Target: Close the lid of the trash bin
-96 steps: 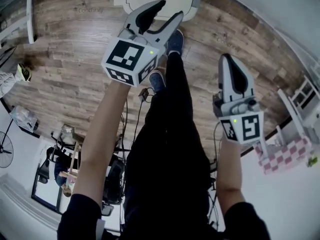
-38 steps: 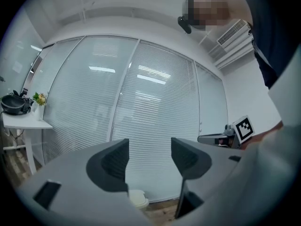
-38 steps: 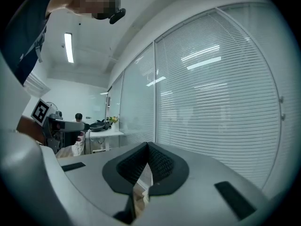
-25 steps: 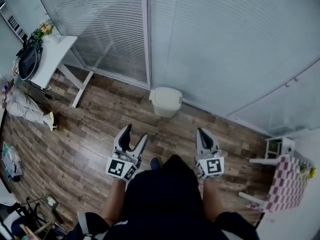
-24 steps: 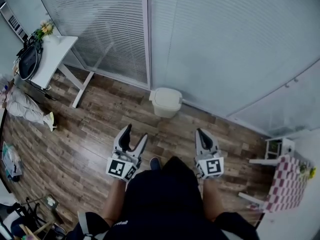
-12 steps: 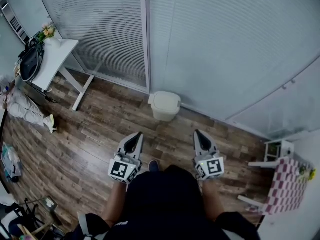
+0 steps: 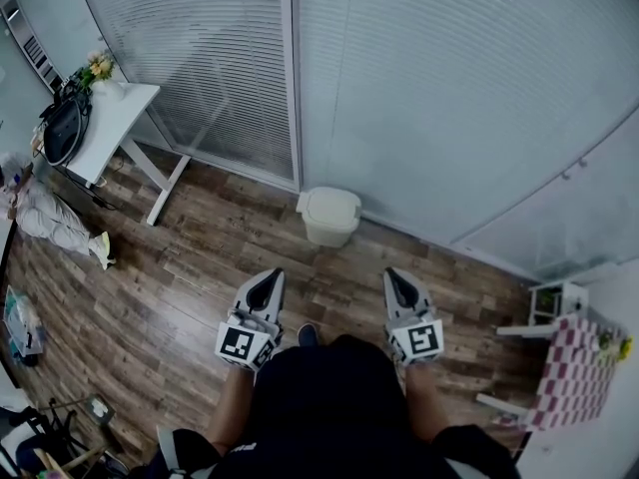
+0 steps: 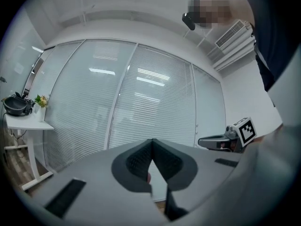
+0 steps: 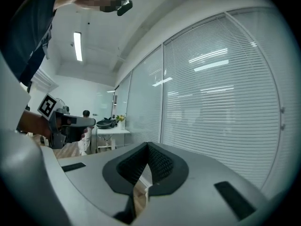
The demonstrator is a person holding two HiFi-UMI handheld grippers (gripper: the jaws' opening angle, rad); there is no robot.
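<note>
The white trash bin (image 7: 328, 215) stands on the wood floor against the glass wall, its lid lying flat on top. Both grippers hang level in front of the person's body, well short of the bin and apart from it. My left gripper (image 7: 268, 280) is shut with nothing between its jaws; in the left gripper view its pads meet at the left gripper's tip (image 8: 151, 143). My right gripper (image 7: 396, 279) is shut and empty too, and its pads meet at the right gripper's tip (image 9: 148, 148). Neither gripper view shows the bin.
A glass wall with blinds (image 7: 419, 88) runs behind the bin. A white desk (image 7: 105, 118) with a black bag and flowers stands at the left. A small white shelf (image 7: 547, 302) and a pink checked cloth (image 7: 574, 367) are at the right.
The left gripper's jaws have gone from wide open to shut. Earlier both grippers were right by the bin; now they are held back near the body.
</note>
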